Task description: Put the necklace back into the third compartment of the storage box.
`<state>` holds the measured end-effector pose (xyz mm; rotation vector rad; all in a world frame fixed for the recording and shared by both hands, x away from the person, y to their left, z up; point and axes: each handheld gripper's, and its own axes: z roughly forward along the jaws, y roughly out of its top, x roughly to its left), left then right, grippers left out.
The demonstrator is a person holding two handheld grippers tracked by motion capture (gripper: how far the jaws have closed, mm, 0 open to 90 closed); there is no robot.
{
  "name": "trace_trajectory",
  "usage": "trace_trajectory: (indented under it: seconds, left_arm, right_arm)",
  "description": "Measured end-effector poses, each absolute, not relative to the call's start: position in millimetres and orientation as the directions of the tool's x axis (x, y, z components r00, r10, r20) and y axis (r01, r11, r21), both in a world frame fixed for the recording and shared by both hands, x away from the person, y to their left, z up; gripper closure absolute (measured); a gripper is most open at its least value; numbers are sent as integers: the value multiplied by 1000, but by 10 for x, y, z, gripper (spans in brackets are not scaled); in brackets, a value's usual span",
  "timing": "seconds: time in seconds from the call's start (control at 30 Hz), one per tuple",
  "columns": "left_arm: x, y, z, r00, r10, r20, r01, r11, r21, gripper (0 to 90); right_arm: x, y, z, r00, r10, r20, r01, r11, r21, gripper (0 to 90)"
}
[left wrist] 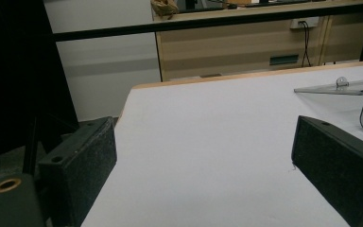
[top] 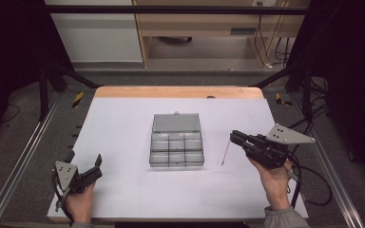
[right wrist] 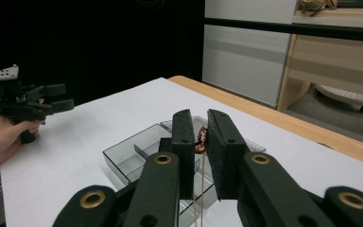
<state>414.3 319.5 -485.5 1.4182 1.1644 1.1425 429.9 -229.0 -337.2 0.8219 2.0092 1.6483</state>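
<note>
Stick (top: 225, 152) pinched in my right gripper (top: 234, 136), just right of the open organizer box (top: 177, 151); left gripper (top: 96, 166) spread, idle near-left; next, probably carry it over a compartment.

We held the left gripper (top: 84, 167) low at the near left of the table, our left hand (top: 80, 204) wrapped around its handle, its two jaws spread wide apart and pointing up and away from us. We held the right gripper (top: 234, 137) at the right side, our right hand (top: 274, 178) under its body and the sleeve (top: 285, 219) at the table's near edge, jaws aimed toward the middle. In the right gripper view its jaws stood nearly together, with only a narrow gap between them.
</note>
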Motion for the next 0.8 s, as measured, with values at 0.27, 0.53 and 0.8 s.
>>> trace_trajectory:
  seconds: [0.27,0.53,0.8]
  left_arm:
    - [4143,3196,-4855,112,990,90,112,-103,988,72]
    - [4146,3196,-4855,112,990,89,114,-102,988,72]
    - [4147,3199,-4854,112,990,89,116,-102,988,72]
  right_arm:
    - [4339,-2197,-3213,-747,663,48,178,129,976,815]
    - [4424,-2051,-3060,-748,662,42,173,133,976,815]
    - [4547,-1914,-2946,-755,655,35,166,139,976,815]
